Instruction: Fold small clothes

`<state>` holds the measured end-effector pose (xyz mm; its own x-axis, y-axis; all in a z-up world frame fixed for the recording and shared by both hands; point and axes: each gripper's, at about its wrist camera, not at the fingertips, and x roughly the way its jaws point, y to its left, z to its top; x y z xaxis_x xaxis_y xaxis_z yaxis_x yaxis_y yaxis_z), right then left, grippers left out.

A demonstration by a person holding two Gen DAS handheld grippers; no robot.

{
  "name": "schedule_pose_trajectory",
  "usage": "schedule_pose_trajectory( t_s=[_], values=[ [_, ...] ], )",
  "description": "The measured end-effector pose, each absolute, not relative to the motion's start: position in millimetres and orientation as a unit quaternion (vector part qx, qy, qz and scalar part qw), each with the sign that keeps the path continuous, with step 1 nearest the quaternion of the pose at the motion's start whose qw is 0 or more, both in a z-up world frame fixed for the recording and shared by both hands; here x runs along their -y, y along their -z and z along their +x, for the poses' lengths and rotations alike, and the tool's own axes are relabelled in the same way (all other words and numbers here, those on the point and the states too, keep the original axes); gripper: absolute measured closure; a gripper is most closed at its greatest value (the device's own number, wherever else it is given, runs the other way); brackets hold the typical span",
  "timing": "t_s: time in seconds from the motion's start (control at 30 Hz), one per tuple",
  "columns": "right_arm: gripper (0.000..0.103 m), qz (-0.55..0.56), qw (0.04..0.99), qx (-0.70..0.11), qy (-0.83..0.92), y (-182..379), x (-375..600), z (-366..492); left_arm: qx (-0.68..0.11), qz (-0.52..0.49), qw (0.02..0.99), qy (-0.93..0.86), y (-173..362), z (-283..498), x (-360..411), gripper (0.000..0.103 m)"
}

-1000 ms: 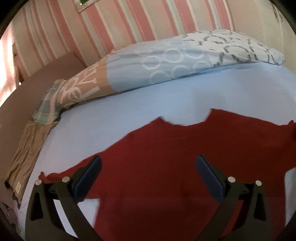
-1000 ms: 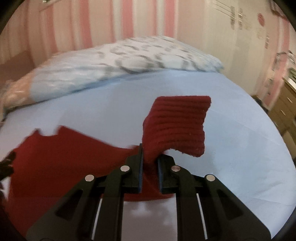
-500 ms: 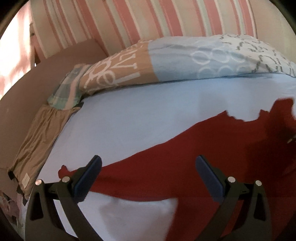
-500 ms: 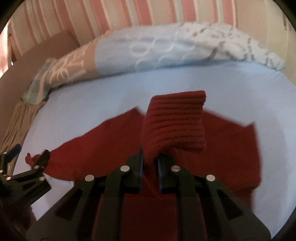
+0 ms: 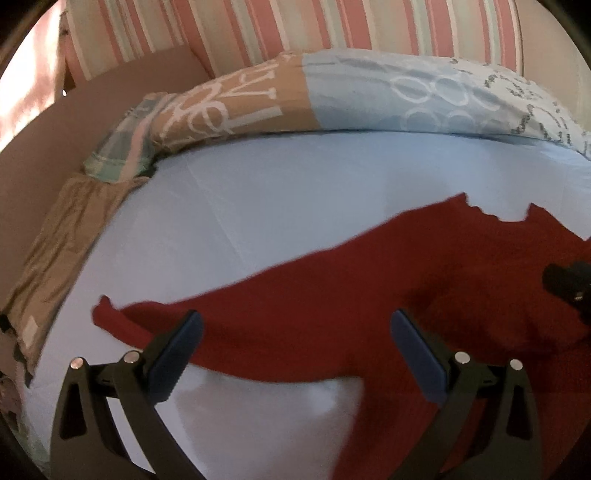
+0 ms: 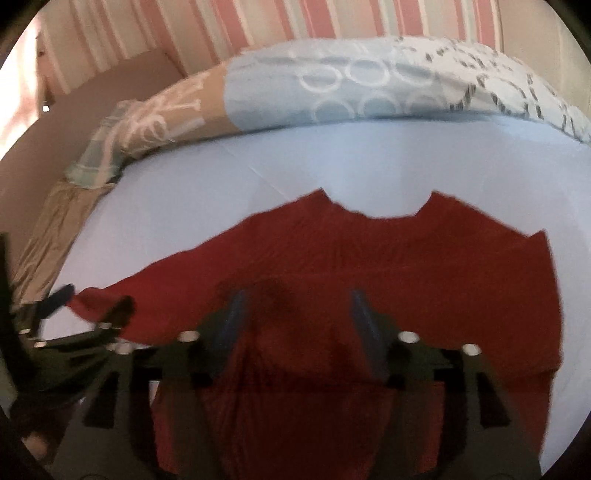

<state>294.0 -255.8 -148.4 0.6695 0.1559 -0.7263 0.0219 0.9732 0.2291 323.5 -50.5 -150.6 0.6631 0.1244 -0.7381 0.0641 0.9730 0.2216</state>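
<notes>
Red knit sweater (image 6: 388, 266) spread flat on a pale blue bed (image 5: 258, 206).

Pink-striped wallpaper (image 5: 295, 26) rises at twelve o'clock behind a patterned pillow (image 5: 369, 96); a tan cloth (image 5: 62, 243) hangs off the bed at nine. The left gripper (image 5: 295, 343) has its jaws wide over the sleeve end. The right gripper (image 6: 295, 317) has just been opening its jaws, nothing gripped between them.

Dim, warm room light; bright glare on the wall left of the pillow (image 5: 369, 92). Fisheye bends the edges, and the right wrist view is motion-blurred.
</notes>
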Motion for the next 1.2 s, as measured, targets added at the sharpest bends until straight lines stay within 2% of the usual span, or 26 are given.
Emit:
schedule_pose_trajectory(
  t_s=[0.07,0.37,0.6,0.7,0.77,0.8,0.87,0.9,0.97,1.03,1.1,1.2],
  values=[
    [0.024,0.119,0.911,-0.394,-0.042,141,270,281,-0.412,0.112,0.904,-0.01,154,321,59,0.002],
    [0.024,0.091,0.916,-0.39,0.043,154,330,220,-0.455,0.04,0.888,0.046,179,319,101,0.002],
    [0.024,0.11,0.908,-0.397,0.075,168,363,198,-0.479,0.093,0.873,0.03,215,336,140,0.002],
    [0.024,0.117,0.906,-0.398,0.084,171,372,196,-0.481,0.101,0.871,0.03,227,340,143,0.005],
    [0.024,0.117,0.905,-0.399,0.087,172,375,196,-0.469,0.112,0.875,0.044,226,338,150,0.02],
    [0.024,0.118,0.905,-0.399,0.087,173,376,196,-0.465,0.119,0.876,0.051,225,335,153,0.033],
    [0.024,0.121,0.904,-0.401,0.089,175,377,196,-0.45,0.148,0.879,0.05,223,330,164,0.048],
    [0.024,0.122,0.904,-0.401,0.089,175,377,197,-0.449,0.151,0.879,0.053,223,328,167,0.059],
    [0.024,0.124,0.904,-0.4,0.089,175,378,195,-0.447,0.15,0.88,0.052,221,328,168,0.069],
    [0.024,0.122,0.904,-0.399,0.09,175,377,195,-0.452,0.133,0.88,0.061,218,332,161,0.088],
    [0.024,0.123,0.905,-0.396,0.092,175,380,194,-0.447,0.129,0.884,0.056,212,336,154,0.101],
    [0.024,0.132,0.906,-0.39,0.098,174,386,195,-0.439,0.128,0.888,0.056,203,343,143,0.101]
  ],
)
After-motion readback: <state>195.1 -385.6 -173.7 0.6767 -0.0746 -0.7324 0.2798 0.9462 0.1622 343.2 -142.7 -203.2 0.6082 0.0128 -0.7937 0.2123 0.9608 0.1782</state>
